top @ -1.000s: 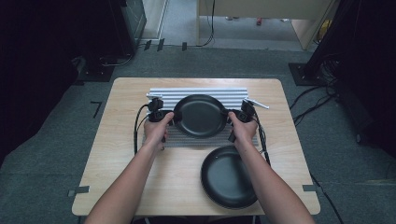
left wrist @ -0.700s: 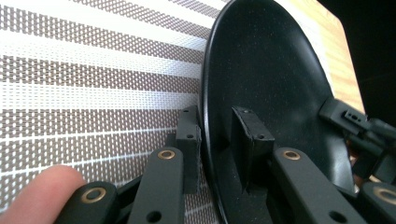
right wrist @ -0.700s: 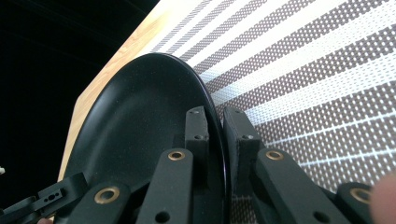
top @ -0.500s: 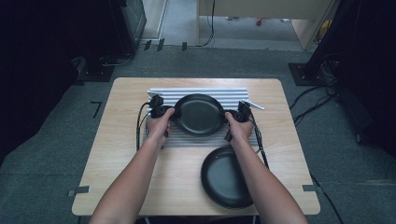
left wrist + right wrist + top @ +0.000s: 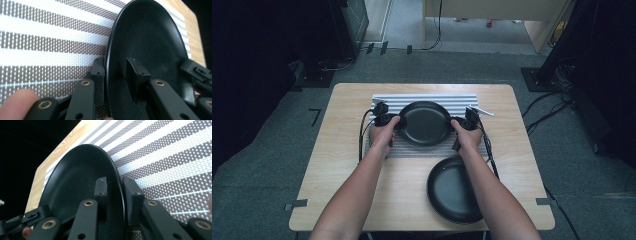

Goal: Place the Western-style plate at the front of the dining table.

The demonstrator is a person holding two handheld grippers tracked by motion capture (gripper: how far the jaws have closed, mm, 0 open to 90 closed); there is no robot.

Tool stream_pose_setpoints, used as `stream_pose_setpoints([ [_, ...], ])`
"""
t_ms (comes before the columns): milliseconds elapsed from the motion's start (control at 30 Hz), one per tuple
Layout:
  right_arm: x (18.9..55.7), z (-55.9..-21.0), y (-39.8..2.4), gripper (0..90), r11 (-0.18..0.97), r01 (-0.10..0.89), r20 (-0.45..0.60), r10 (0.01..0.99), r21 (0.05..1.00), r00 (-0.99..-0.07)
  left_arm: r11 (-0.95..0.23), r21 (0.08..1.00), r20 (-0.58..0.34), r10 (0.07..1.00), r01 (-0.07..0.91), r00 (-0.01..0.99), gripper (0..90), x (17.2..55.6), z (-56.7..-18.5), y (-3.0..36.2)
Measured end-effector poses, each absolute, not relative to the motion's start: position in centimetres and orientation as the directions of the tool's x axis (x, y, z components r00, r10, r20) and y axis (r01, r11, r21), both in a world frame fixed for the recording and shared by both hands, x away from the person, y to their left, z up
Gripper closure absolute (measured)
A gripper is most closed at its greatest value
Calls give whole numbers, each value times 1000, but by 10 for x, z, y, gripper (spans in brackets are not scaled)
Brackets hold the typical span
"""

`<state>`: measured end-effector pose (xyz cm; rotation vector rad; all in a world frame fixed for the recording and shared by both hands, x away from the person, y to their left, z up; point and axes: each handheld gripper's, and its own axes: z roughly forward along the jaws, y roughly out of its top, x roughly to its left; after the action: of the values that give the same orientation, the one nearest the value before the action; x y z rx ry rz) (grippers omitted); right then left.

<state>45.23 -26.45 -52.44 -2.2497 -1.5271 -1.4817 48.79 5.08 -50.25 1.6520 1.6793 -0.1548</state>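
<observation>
A round black plate (image 5: 426, 122) lies on the striped placemat (image 5: 422, 100) in the middle of the table. My left gripper (image 5: 398, 122) is at its left rim and my right gripper (image 5: 457, 123) at its right rim. In the left gripper view, the left gripper (image 5: 116, 67) straddles the plate (image 5: 150, 45) rim, one jaw outside and one inside with a gap. In the right gripper view, the right gripper (image 5: 116, 186) straddles the plate (image 5: 75, 182) rim the same way. Both pairs of jaws have just been opening, with the rim still between them.
A second black plate (image 5: 454, 192) lies on the wooden table (image 5: 342, 165) near the front right, under my right forearm. Cables trail from both grippers across the mat. Dark floor surrounds the table.
Both hands have edged slightly away from me along the plate's sides. The plate sits about where it was on the placemat.
</observation>
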Motion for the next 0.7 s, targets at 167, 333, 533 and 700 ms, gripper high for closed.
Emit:
stream_pose_setpoints([
  [167,450,-520,-265,620,-492,739,713,701,460,23,158,425,-613,775,891,155,517,487,-503,52],
  [333,444,-512,-267,582,-450,705,633,774,548,2,160,505,-567,802,848,186,427,482,-490,54],
  [533,433,-508,-274,581,-440,676,601,799,590,-4,146,639,-496,829,755,259,323,469,-467,61],
  [700,424,-497,-276,575,-400,648,561,827,648,-50,147,695,-468,836,704,287,311,453,-454,61],
])
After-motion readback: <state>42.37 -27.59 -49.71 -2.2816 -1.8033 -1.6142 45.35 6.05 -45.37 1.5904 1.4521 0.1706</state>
